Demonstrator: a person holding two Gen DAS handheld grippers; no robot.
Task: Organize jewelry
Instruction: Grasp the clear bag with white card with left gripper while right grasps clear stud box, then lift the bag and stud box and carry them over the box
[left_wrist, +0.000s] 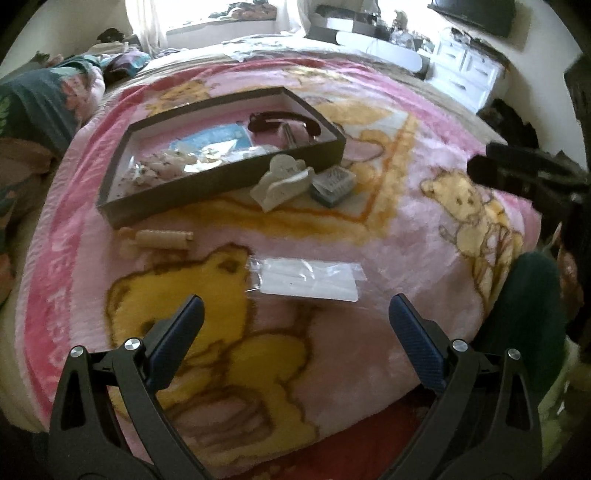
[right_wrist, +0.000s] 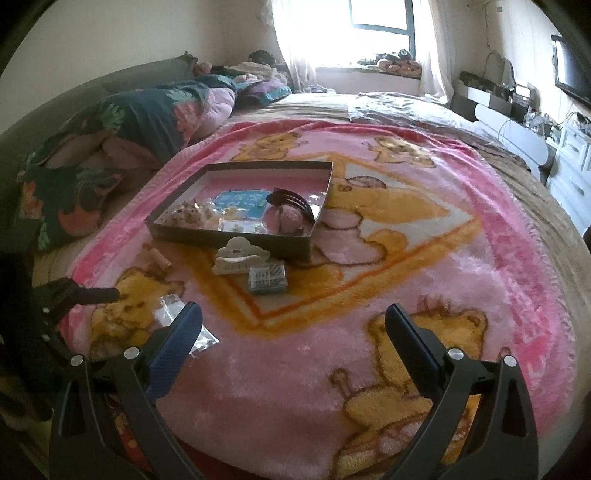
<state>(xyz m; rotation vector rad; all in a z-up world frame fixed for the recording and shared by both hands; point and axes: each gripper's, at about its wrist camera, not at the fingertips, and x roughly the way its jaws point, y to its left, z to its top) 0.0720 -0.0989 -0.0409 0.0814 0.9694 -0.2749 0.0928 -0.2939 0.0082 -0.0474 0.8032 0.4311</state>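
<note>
While both grippers hang above the bed with nothing between their fingers, the jewelry lies spread on a plush pink blanket (right_wrist: 424, 280) printed with yellow bears. The left gripper (left_wrist: 295, 314) has its jaws spread wide over a flat clear bag (left_wrist: 310, 278) holding a white card; the right gripper (right_wrist: 291, 321) is likewise spread wide, over bare fleece.

A shallow box (right_wrist: 236, 238) of dark card, rectangular with a pale inside, sits further back on the blanket. Inside it lie a dark curved band (right_wrist: 291, 199) with pale studs, a blue printed card (right_wrist: 240, 201), a pink fuzzy lump (right_wrist: 290, 221) and a heap of small pale pieces in glossy wrap (left_wrist: 162, 170), too blurred to name.

Just outside the box's near wall rests a cream claw clip (right_wrist: 240, 258) with a scalloped, cloud-like top, smooth and matte. Touching it on one side is a small grey case (right_wrist: 267, 280), rectangular, with fine items showing through its lid. A ribbed beige clip (left_wrist: 162, 240), tube-shaped, lies apart near the box's other near corner, between the box and the bag.
</note>
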